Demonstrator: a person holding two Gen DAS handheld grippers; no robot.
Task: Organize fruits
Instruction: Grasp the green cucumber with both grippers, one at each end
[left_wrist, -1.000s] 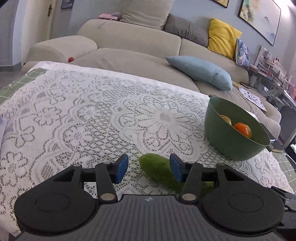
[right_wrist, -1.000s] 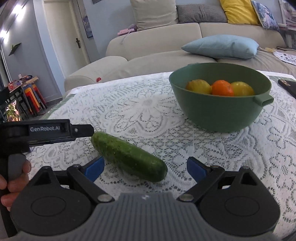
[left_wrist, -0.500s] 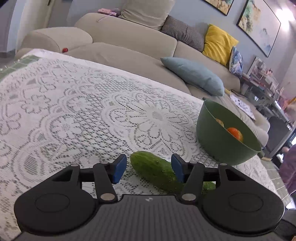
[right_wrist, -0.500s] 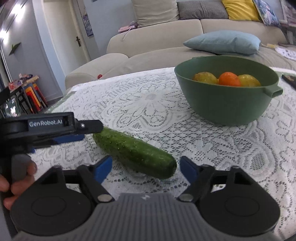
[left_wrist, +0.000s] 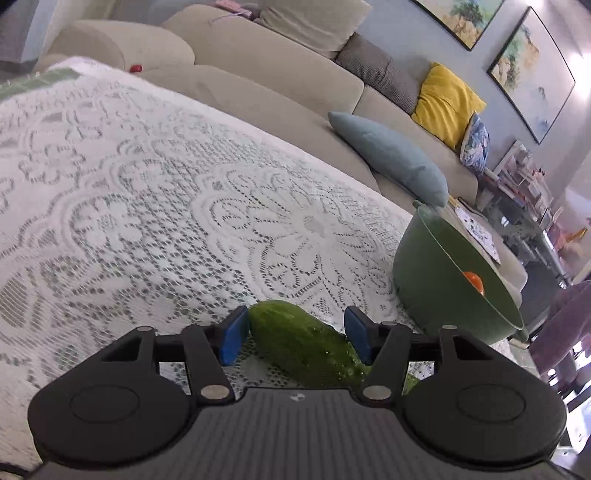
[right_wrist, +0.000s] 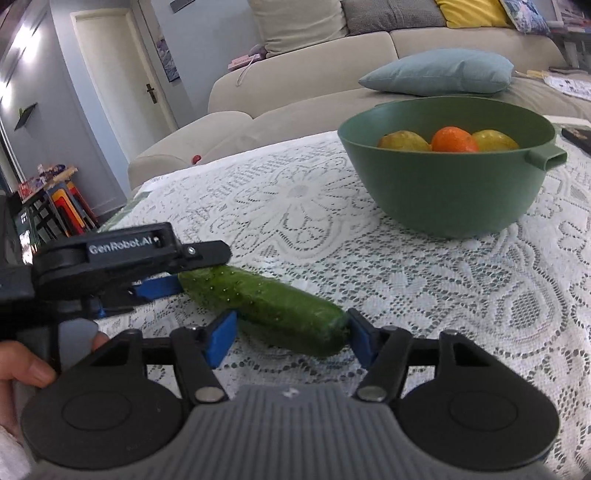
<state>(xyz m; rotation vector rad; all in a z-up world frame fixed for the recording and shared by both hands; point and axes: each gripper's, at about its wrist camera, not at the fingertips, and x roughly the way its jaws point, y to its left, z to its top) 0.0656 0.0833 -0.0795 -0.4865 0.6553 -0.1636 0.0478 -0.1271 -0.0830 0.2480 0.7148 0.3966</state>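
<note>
A green cucumber (right_wrist: 266, 306) lies on the lace tablecloth. My left gripper (left_wrist: 293, 334) is open around its far end (left_wrist: 299, 339); the left pad touches it. In the right wrist view the left gripper (right_wrist: 162, 273) straddles that end from the left. My right gripper (right_wrist: 291, 339) is open around the cucumber's near end, pads close to it on both sides. A green bowl (right_wrist: 443, 192) behind holds an orange (right_wrist: 452, 139) and two yellow fruits (right_wrist: 402, 140). The bowl (left_wrist: 443, 280) also shows in the left wrist view.
The table has a white lace cloth (right_wrist: 461, 280). A beige sofa (left_wrist: 258, 74) with a blue pillow (left_wrist: 388, 155) stands just behind the table. The bowl's handle (right_wrist: 546, 159) sticks out to the right. A dark object (right_wrist: 578, 134) lies at the table's right edge.
Both grippers have moved in on the cucumber. The right gripper's jaws have narrowed around its near end. The left gripper has come forward over the far end.
</note>
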